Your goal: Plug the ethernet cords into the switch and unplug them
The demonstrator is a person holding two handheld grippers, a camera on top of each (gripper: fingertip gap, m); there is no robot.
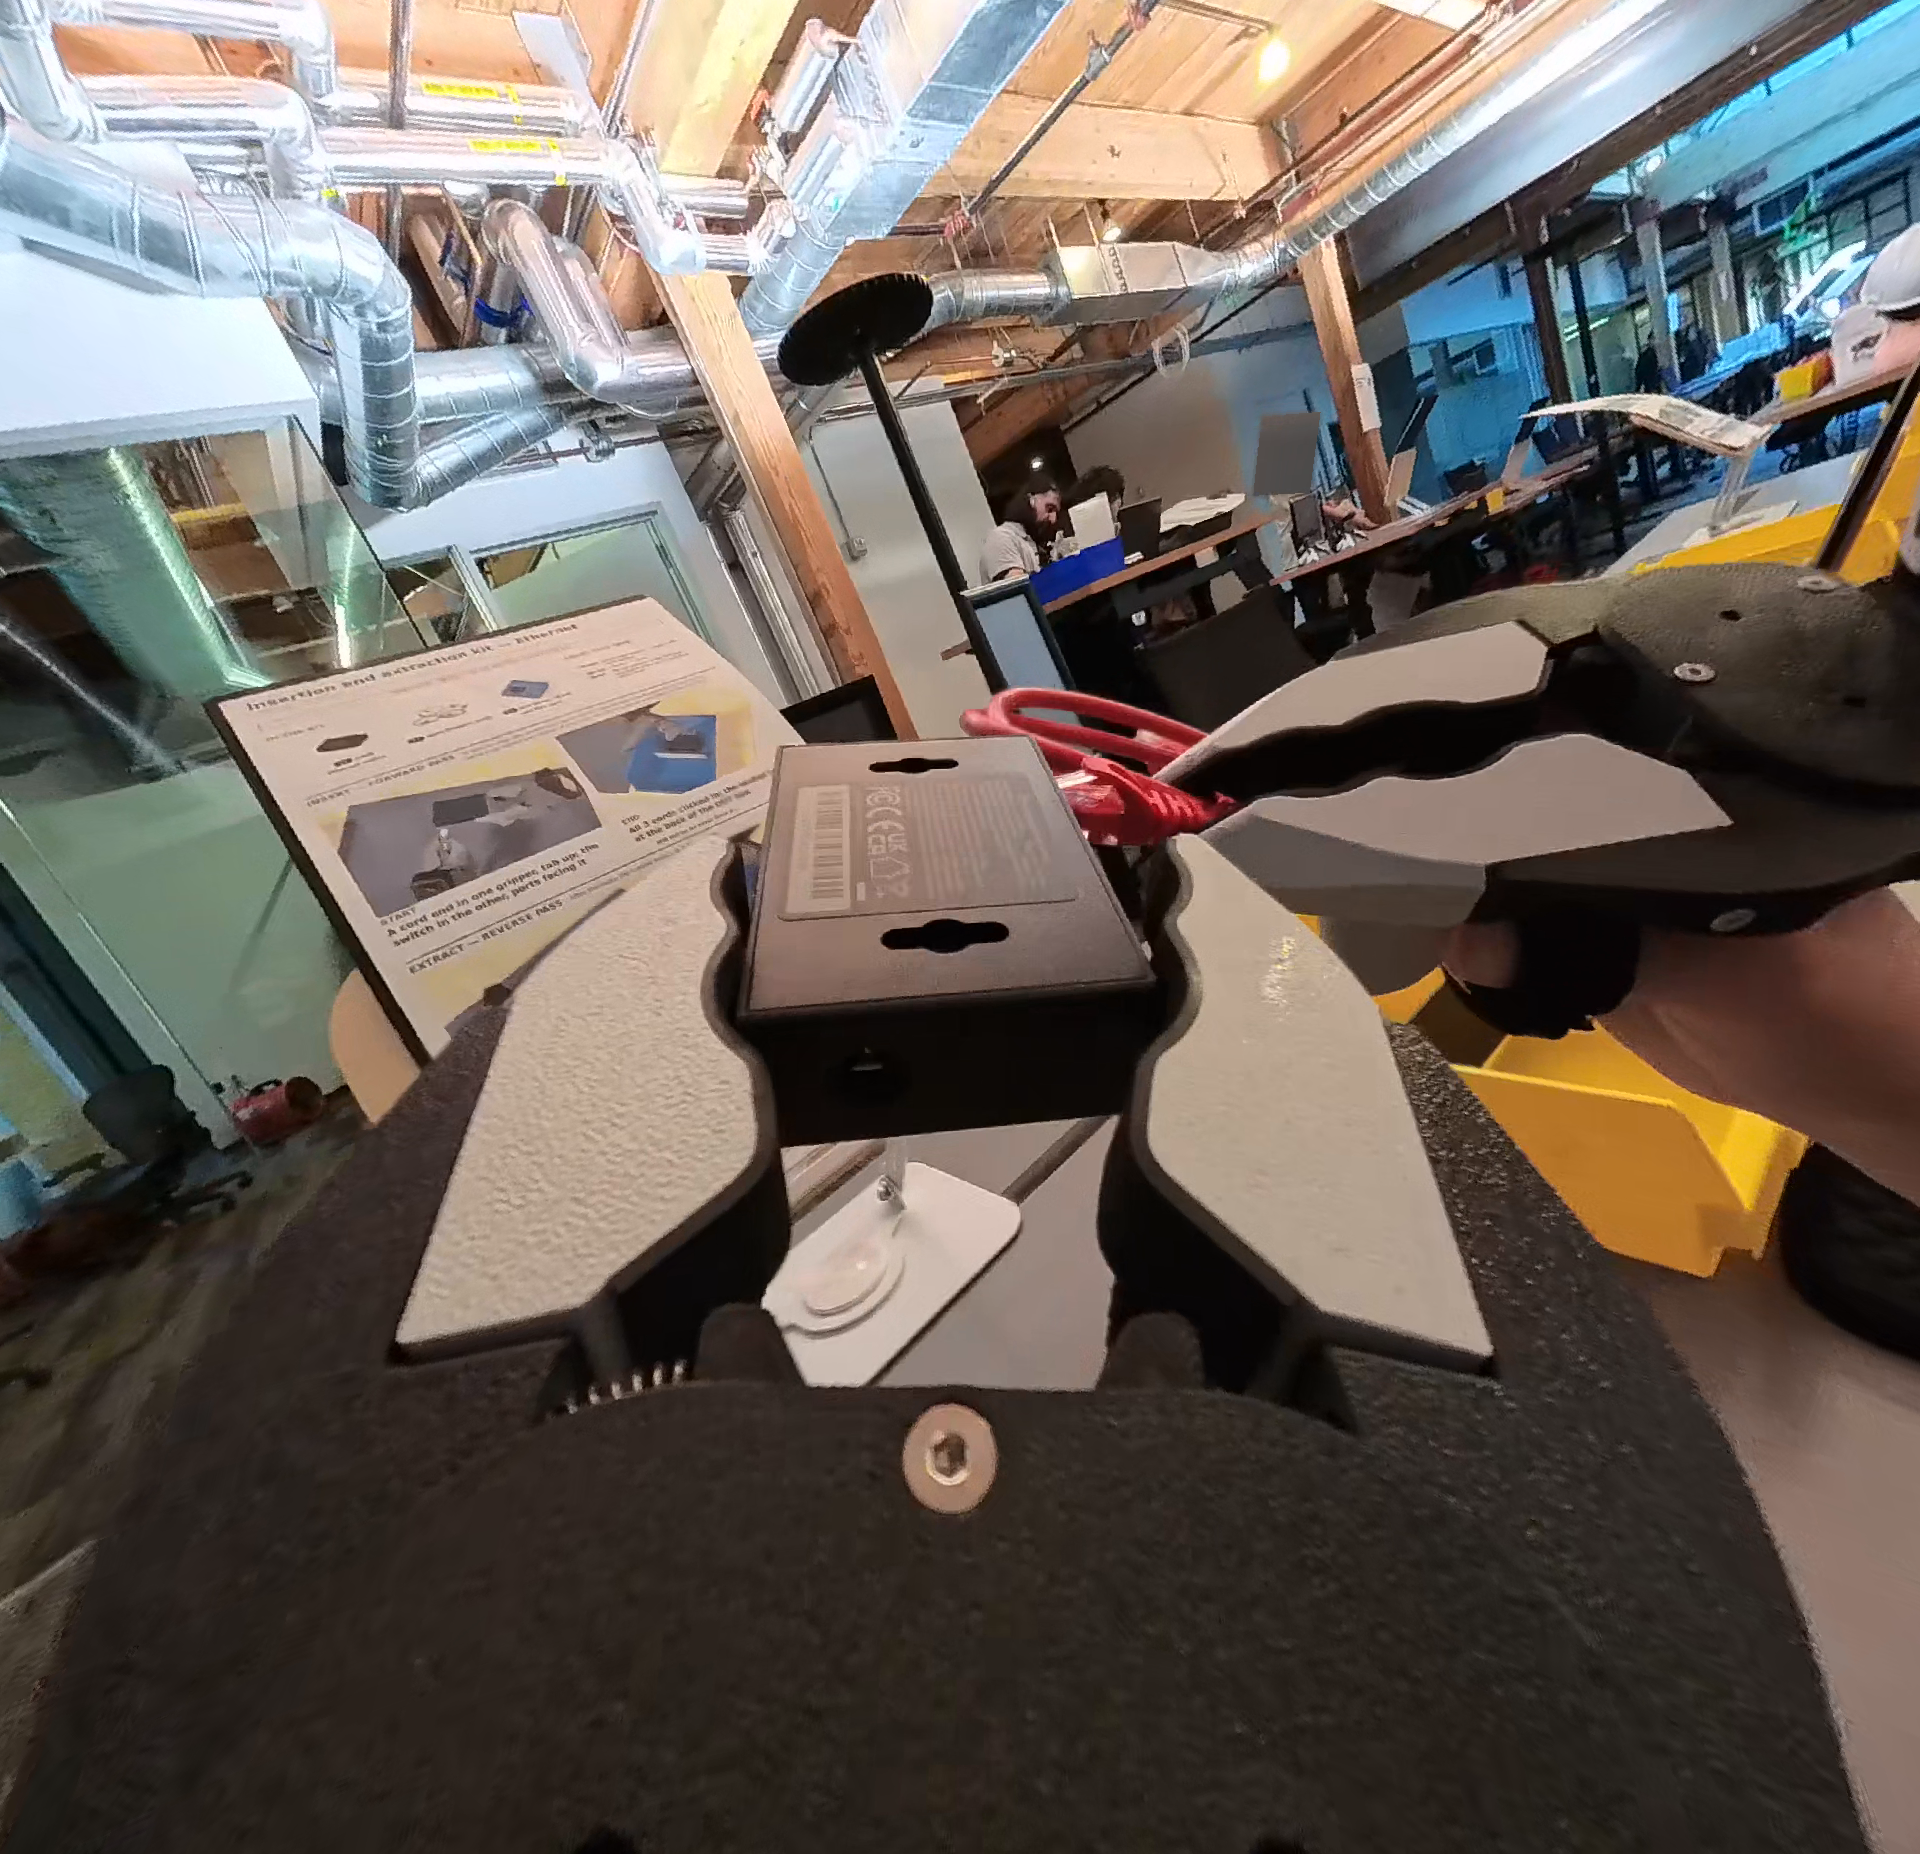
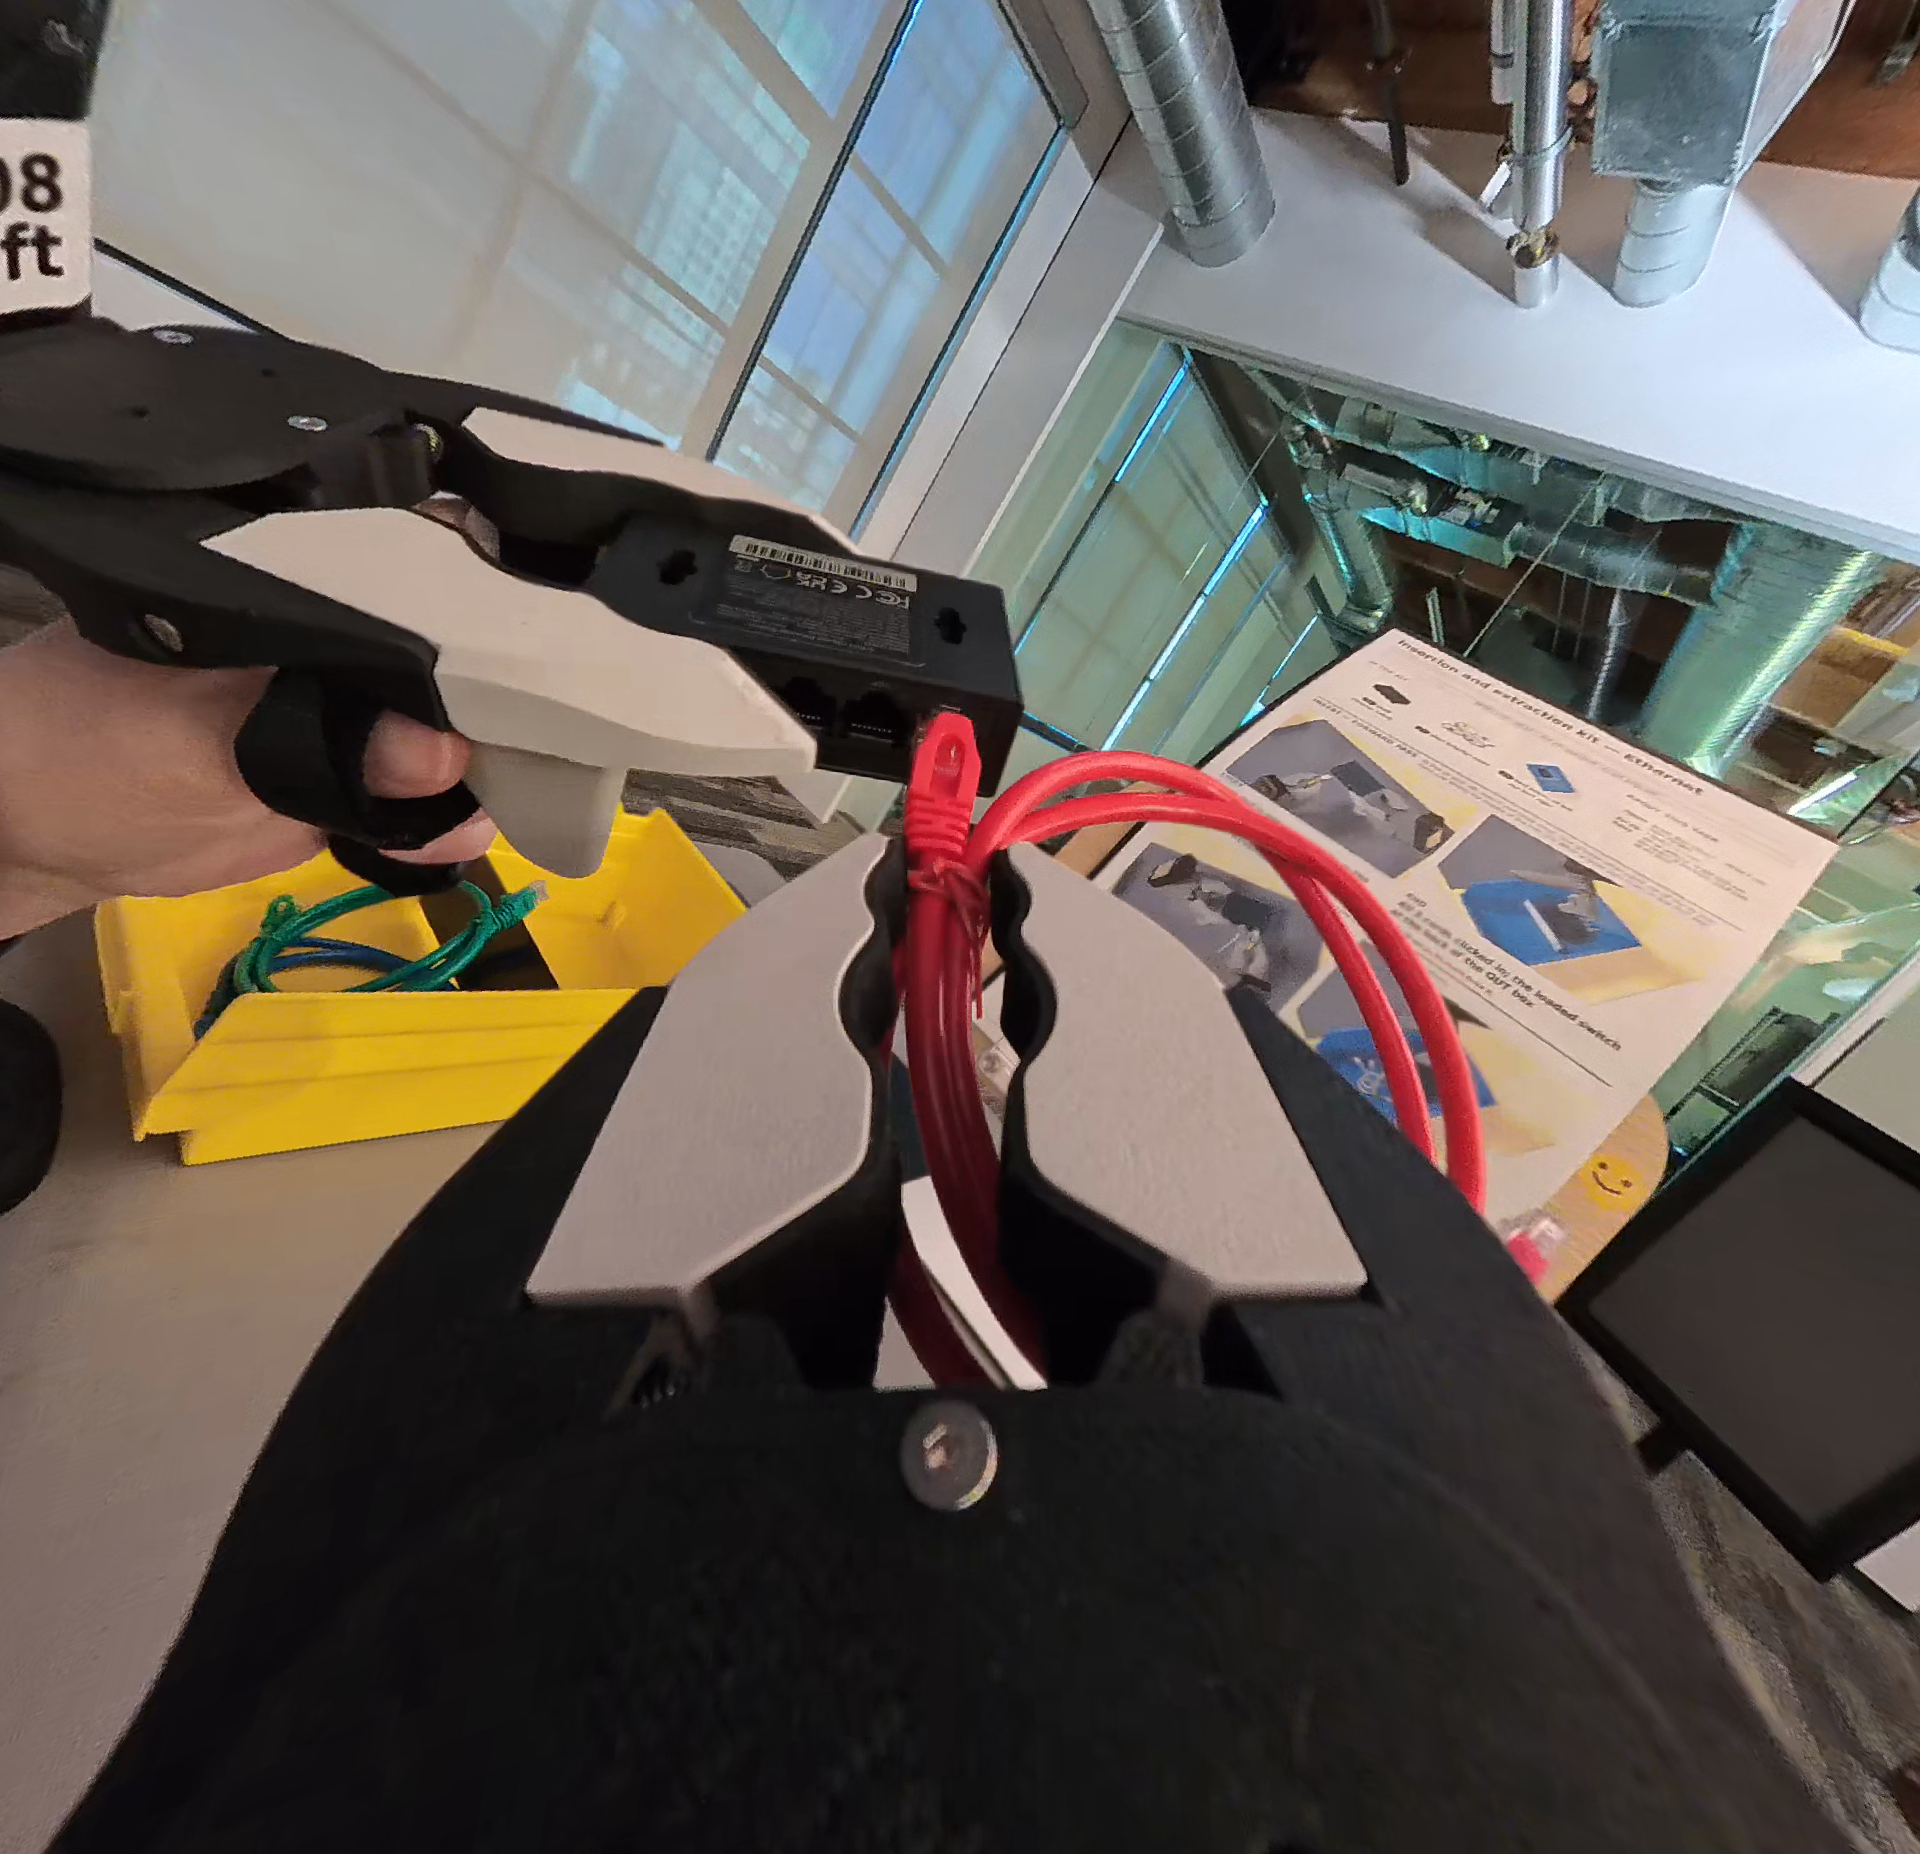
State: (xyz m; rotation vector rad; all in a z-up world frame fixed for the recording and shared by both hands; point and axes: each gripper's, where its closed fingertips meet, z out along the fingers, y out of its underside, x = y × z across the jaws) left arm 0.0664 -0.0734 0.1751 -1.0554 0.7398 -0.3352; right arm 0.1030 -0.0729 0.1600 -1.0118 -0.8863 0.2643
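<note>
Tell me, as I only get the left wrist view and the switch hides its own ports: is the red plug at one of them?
Observer: The red plug meets the switch with its tip at the end port. I cannot tell whether it is seated.
Operator: Are the neighbouring ports free?
Observer: The two ports beside it are empty.
Operator: Any other cords waiting?
Observer: A green cord lies coiled in the yellow bin.
</note>
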